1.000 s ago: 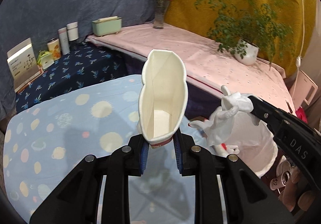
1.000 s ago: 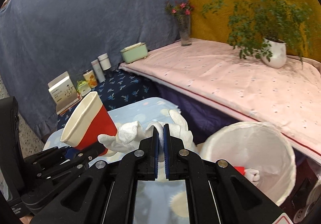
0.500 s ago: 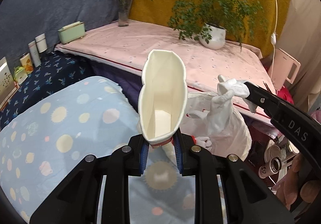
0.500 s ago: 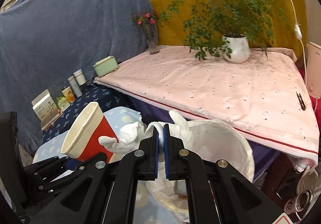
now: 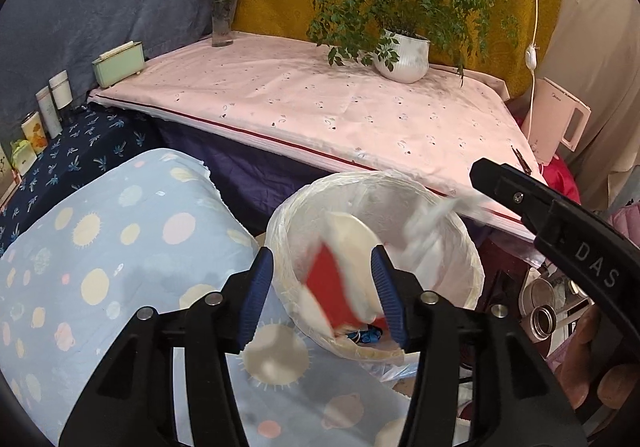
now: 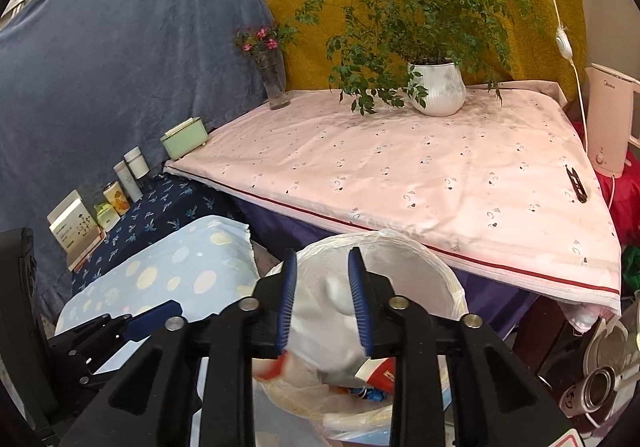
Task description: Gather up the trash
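- The pink-covered table (image 6: 420,175) fills the space ahead of both grippers, its red-trimmed edge just beyond the bin; a potted plant (image 6: 436,87) and a vase of flowers (image 6: 274,83) stand at its far side.
- The pale blue dotted cloth (image 5: 120,247) spreads below and to the left of the left gripper.
- The white-lined trash bin (image 5: 468,247) sits directly under and ahead of both grippers, its rim ringed by thin plastic, with bits of coloured rubbish at the bottom.
- The left gripper (image 5: 322,299) has just been opening; its blue pads (image 5: 256,299) stand clearly apart and press on nothing.
- The red-and-white paper cup (image 5: 344,279) is blurred and tilted between those parted pads, over the mouth of the bin; whether it still brushes the right-hand pad I cannot tell.
- The right gripper (image 6: 322,303) has also just been opening, to a narrower gap; its ribbed blue pads (image 6: 286,307) are apart and grip nothing.
- The crumpled white tissue (image 6: 332,327) appears as a blurred white mass between and just below the right gripper's pads, inside the bin's outline; in the left wrist view it is a white smear just off the right gripper's tip.
- A pink kettle (image 6: 610,119) stands far right of the right gripper, at the table's corner.
- A mint-green box (image 6: 186,137) and small jars sit far to the left, against the blue curtain.
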`<state>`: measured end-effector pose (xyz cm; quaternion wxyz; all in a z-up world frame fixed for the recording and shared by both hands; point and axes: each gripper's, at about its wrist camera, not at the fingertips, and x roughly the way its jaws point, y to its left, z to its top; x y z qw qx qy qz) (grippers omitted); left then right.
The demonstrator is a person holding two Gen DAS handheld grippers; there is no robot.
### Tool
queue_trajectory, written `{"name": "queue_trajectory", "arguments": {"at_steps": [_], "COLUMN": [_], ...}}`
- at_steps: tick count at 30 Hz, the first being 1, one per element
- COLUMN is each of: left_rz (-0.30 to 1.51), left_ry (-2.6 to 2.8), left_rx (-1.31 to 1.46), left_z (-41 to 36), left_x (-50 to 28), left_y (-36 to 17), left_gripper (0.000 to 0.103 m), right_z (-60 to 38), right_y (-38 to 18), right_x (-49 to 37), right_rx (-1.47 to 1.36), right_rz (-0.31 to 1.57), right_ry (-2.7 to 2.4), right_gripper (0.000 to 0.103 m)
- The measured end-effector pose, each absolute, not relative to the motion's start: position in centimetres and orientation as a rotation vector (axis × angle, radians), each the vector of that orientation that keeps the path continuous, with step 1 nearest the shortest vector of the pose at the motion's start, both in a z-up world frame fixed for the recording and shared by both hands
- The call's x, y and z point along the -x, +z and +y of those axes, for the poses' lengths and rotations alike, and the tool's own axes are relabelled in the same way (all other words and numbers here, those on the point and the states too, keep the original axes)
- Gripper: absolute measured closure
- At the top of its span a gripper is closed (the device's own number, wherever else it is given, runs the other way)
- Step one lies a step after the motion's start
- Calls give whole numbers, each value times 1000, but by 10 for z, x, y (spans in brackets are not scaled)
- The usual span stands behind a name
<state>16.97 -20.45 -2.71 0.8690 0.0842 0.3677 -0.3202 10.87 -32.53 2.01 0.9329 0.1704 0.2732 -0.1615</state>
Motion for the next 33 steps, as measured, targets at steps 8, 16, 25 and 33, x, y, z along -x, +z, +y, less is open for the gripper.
{"name": "queue_trajectory", "arguments": {"at_steps": [8,16,25,33], "left_rz": [786,788,788,793], "left_ry": [-654,-638,-614,-587], "left_rx": [-164,-151,-148,-140], "left_z": [-200,-189,-176,-160], "left_x": [-172,-172,-167,-161], "left_y": [-28,-27,-29,-29], "left_gripper": [54,54,49,43], "right_z": [-323,-314,-301,-290], "right_y": [24,25,23,20], "right_x": [-108,-107,-103,-97], "right_rx": [-328,-301,-262,-232], "right_rz": [556,563,589,616], "right_ry": [-327,-319,-308,-298], "right_gripper": [67,59,54,52]}}
